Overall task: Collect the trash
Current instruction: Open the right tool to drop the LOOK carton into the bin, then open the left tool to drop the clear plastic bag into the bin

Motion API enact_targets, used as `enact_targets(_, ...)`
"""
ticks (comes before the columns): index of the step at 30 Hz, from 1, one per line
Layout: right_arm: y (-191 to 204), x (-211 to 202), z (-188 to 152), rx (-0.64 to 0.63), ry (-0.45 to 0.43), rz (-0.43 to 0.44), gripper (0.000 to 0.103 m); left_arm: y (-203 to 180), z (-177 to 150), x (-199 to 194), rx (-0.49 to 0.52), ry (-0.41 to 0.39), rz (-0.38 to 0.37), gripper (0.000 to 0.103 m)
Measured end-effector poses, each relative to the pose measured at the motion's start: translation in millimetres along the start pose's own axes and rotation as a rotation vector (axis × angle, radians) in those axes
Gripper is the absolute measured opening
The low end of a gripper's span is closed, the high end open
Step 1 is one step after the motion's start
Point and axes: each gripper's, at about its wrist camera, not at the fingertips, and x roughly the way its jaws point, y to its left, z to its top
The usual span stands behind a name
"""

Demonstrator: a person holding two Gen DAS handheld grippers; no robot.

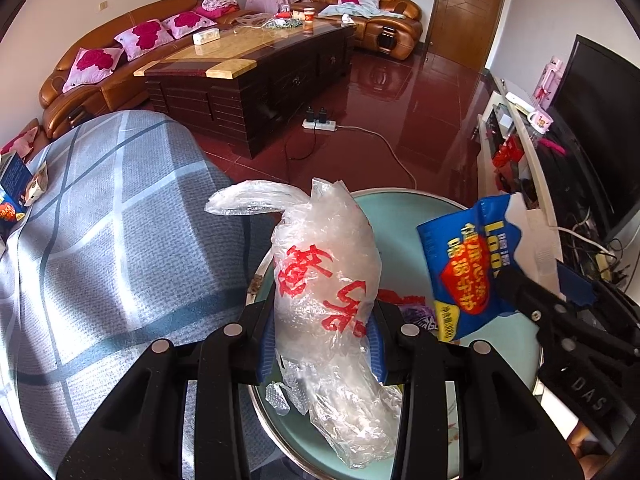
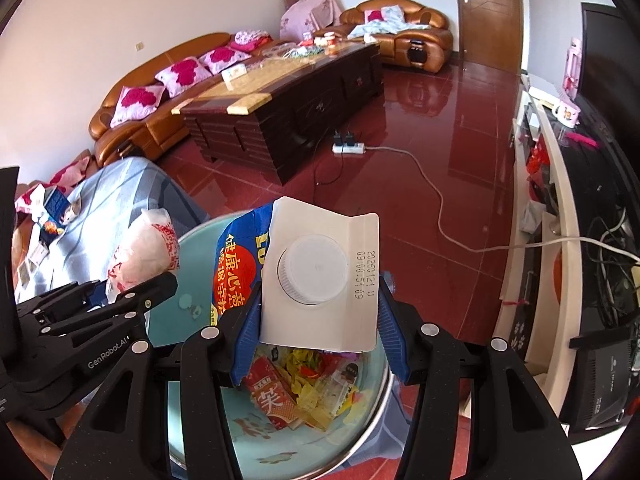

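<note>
My left gripper [image 1: 322, 344] is shut on a crumpled clear plastic bag with red lettering [image 1: 324, 280], held above the pale green round bin [image 1: 404, 200]. The same bag [image 2: 148, 248] shows at the left of the right wrist view, with the left gripper's fingers [image 2: 152, 292] beneath it. My right gripper [image 2: 318, 328] is shut on a blue and white milk carton [image 2: 320, 268] with a white screw cap, held over the bin [image 2: 372, 376]. The carton [image 1: 468, 260] appears at the right of the left wrist view. Several wrappers [image 2: 304, 388] lie in the bin.
A blue-grey checked cloth [image 1: 104, 240] covers the surface at left, with a blue box [image 1: 12, 188] on it. A dark coffee table [image 1: 248, 80], orange sofas [image 1: 100, 60], a power strip with cord [image 1: 320, 122] on the red floor and a TV stand [image 1: 532, 152] fill the room.
</note>
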Motion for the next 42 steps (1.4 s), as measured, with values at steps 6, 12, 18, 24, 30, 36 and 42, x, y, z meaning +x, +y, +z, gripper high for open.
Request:
enact_targets(6, 4.0, 10.7, -1.5, -0.008, 0.020, 0.002, 0.053, 1.9, -2.1, 0.6, -0.006, 0.003, 0.003, 0.036)
enact_targets(12, -3.0, 23.8, 1.3, 0.016, 0.051, 0.041, 0.054, 5.0, -5.4, 0.4, -0.014, 0.005, 0.011, 0.036)
enact_targets(18, -14.8, 17.4, -0.1, 0.058, 0.020, 0.065, 0.057, 0.4, -7.9, 1.4, -0.006, 0.010, 0.009, 0.036)
enact_targets(24, -21.8, 4.9, 0.0, 0.077, -0.022, 0.046, 0.057, -11.4, -12.5, 7.3, 0.018, 0.026, 0.001, 0.036)
enact_targets(30, -33.2, -6.8, 1.3, 0.125, -0.061, 0.033, 0.057, -19.9, -16.4, 12.7, 0.036, 0.038, -0.001, 0.036)
enact_targets(36, -37.7, -12.5, 0.7, 0.155, -0.077, 0.020, 0.057, -33.6, -18.3, 22.0, 0.062, 0.057, -0.013, 0.036)
enact_targets(42, -44.7, -19.0, 1.0, 0.182, -0.096, 0.004, 0.057, -40.8, -15.1, 33.8, 0.081, 0.077, -0.023, 0.043)
